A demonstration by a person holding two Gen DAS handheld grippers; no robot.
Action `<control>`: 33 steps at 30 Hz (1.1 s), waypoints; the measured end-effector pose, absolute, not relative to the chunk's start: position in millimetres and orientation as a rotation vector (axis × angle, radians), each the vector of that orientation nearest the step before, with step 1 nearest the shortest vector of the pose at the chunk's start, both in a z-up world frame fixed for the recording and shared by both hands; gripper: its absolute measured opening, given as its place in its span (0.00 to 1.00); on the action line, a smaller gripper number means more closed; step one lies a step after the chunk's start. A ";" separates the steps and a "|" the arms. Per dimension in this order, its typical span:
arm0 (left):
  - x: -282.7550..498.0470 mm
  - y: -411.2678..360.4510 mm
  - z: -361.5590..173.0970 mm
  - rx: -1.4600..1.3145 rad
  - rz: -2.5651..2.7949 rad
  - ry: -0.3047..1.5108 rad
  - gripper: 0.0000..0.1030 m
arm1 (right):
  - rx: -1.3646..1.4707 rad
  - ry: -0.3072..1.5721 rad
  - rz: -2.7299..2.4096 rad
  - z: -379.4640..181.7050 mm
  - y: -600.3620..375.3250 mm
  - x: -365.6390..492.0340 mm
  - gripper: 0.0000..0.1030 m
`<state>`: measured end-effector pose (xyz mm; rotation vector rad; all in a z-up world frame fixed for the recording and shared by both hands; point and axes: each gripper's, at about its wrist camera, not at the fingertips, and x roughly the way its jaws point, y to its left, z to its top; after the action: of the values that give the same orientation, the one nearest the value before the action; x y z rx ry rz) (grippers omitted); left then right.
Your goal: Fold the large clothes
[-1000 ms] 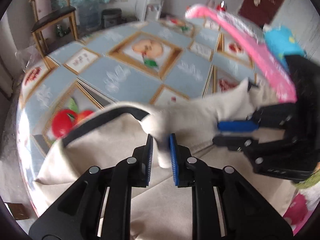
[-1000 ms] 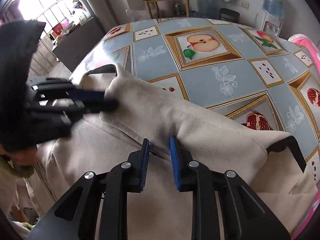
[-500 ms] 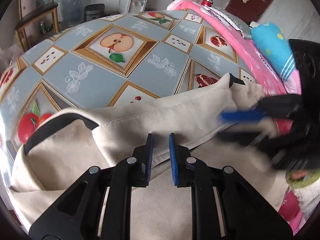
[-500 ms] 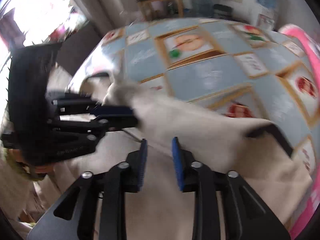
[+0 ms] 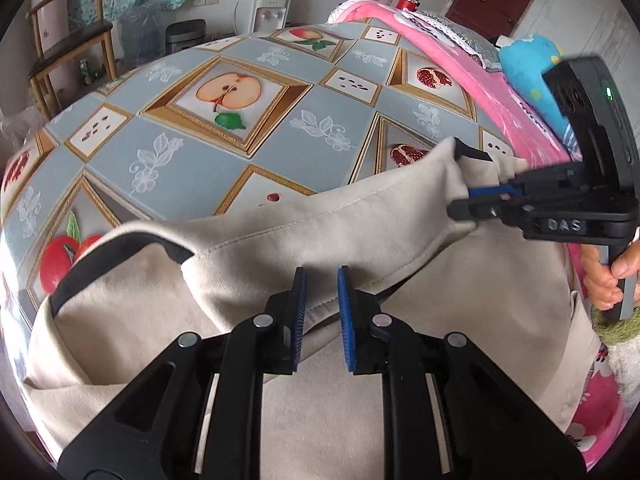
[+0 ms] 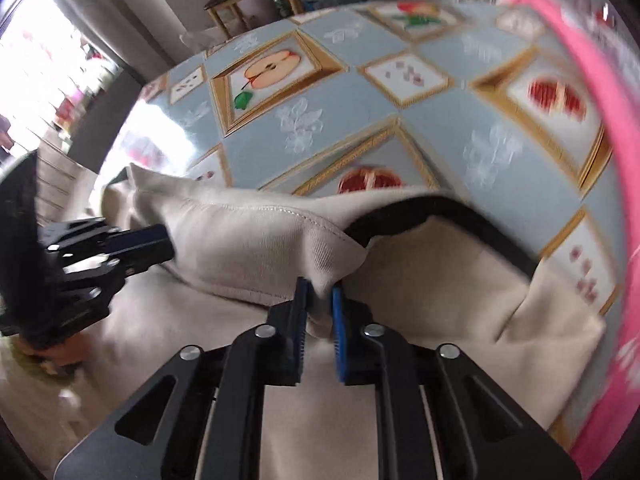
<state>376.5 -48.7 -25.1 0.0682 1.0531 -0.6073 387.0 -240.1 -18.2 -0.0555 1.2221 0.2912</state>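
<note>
A large beige garment [image 5: 328, 224] with black trim lies on the fruit-patterned tablecloth [image 5: 224, 128], its upper layer folded into a long band. My left gripper [image 5: 321, 304] hovers over the band's near edge, jaws slightly apart, no cloth pinched between them. My right gripper [image 6: 319, 308] is shut on a fold of the beige garment [image 6: 256, 248] near its black-trimmed edge; in the left wrist view it [image 5: 476, 200] grips the band's right end. The left gripper also shows in the right wrist view [image 6: 160, 244], at the band's left end.
A pink blanket [image 5: 472, 80] runs along the table's right side with a blue toy [image 5: 528, 68] on it. A wooden chair [image 5: 68, 56] and a water dispenser [image 5: 268, 4] stand beyond the table's far edge.
The left gripper let go of the fold it pinched and now sits open over the band. The right gripper closed on the cloth and shifted towards the right end.
</note>
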 end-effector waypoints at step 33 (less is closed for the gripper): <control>363.4 -47.2 -25.8 0.096 -0.631 1.009 0.16 | -0.173 1.066 0.316 -4.9 -197.8 379.8 0.26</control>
<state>363.4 -47.2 -25.8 0.0958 1.0092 -0.6309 379.8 -197.8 -4.9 -0.1733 1.0656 0.3163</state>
